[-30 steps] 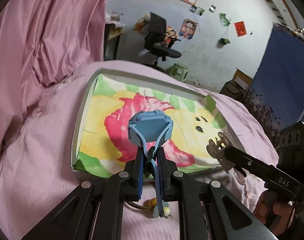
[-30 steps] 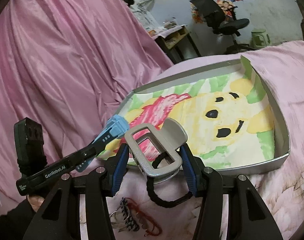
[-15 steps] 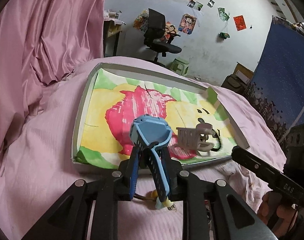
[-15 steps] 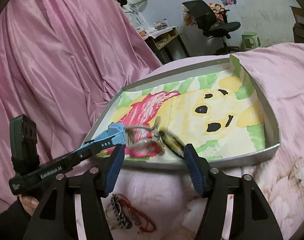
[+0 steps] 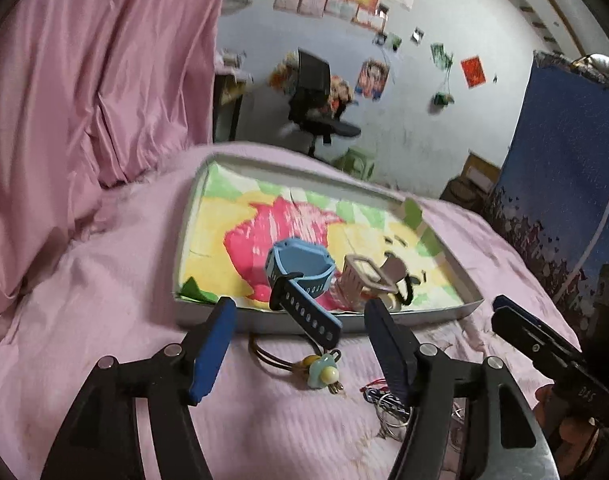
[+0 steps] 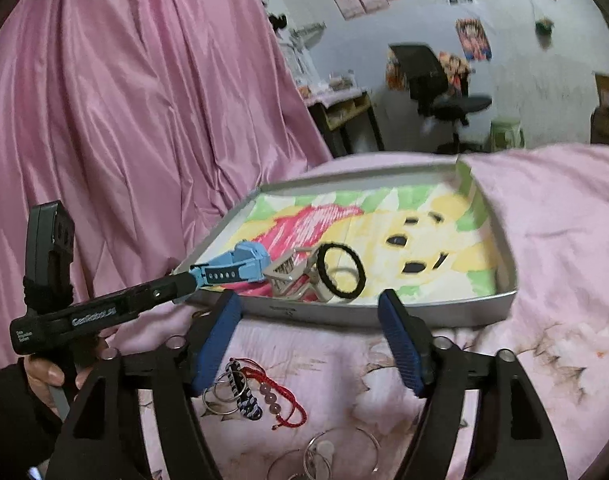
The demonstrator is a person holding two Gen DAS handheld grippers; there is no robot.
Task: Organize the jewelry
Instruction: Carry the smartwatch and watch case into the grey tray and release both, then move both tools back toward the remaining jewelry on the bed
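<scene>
A shallow metal tray lined with a cartoon picture lies on the pink bed. A blue watch rests at the tray's near edge, its strap hanging over the rim. A beige hair claw with a black hair tie lies beside it in the tray. My left gripper is open and empty, just in front of the watch. My right gripper is open and empty, in front of the claw.
On the bedspread before the tray lie a cord with a pale charm, a red string bracelet, a striped band and metal rings. Pink curtain hangs to the left. An office chair stands beyond the bed.
Both grippers opened. The left let the blue watch go at the tray's near edge; the right dropped the hair claw and black tie into the tray. Both drew back.
</scene>
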